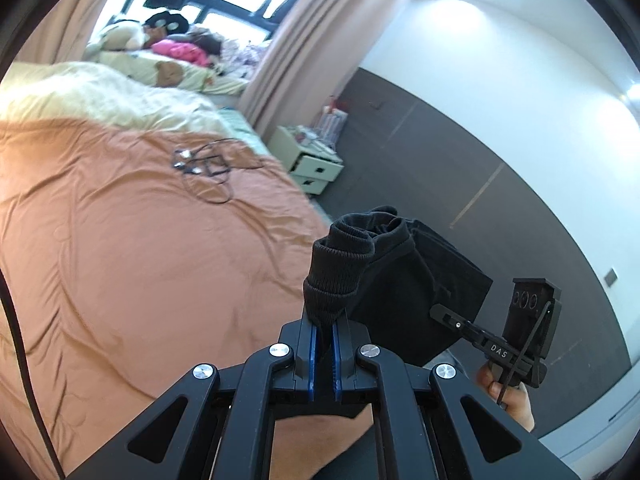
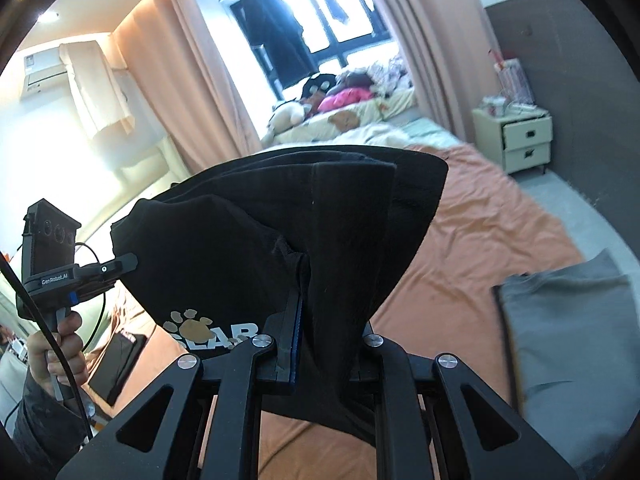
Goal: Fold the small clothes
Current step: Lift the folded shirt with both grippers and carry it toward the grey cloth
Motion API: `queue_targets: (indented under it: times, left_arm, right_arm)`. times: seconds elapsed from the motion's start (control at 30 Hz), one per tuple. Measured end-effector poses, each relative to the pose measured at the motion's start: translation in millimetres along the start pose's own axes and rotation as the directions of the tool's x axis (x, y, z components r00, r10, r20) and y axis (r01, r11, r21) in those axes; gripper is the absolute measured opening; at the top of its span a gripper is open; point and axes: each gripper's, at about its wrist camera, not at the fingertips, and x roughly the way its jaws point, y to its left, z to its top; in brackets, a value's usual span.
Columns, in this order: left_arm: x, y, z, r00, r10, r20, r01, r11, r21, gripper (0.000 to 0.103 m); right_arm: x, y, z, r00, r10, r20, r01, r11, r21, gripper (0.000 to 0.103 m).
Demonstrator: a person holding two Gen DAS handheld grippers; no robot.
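Note:
A black garment (image 1: 404,276) hangs in the air over the bed, stretched between both grippers. My left gripper (image 1: 325,322) is shut on its ribbed cuff (image 1: 336,264), which bunches above the blue pads. In the left wrist view the right gripper (image 1: 440,312), held by a hand, meets the cloth's far lower edge. In the right wrist view the black garment (image 2: 280,220) fills the middle and carries a paw-print logo (image 2: 192,326). My right gripper (image 2: 320,312) is shut on a gathered fold, which hides one finger. The left gripper (image 2: 126,261) grips the cloth's left edge.
An orange bedsheet (image 1: 120,260) lies below, with tangled cables (image 1: 208,168) on it. A cream nightstand (image 2: 524,140) stands by the grey wall. A grey folded cloth (image 2: 572,340) lies on the bed at right. A dark flat device (image 2: 114,360) lies at lower left.

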Motion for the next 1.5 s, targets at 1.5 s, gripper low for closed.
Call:
queue_targets:
  times: [1.5]
  left_arm:
    - [206,-275,-50,0.871,-0.353,-0.342,0.429,0.885,0.180,0.006]
  right_arm:
    - [-150,12,-44,0.873,-0.463,0.150,0.437,0.882,0.178,0.010]
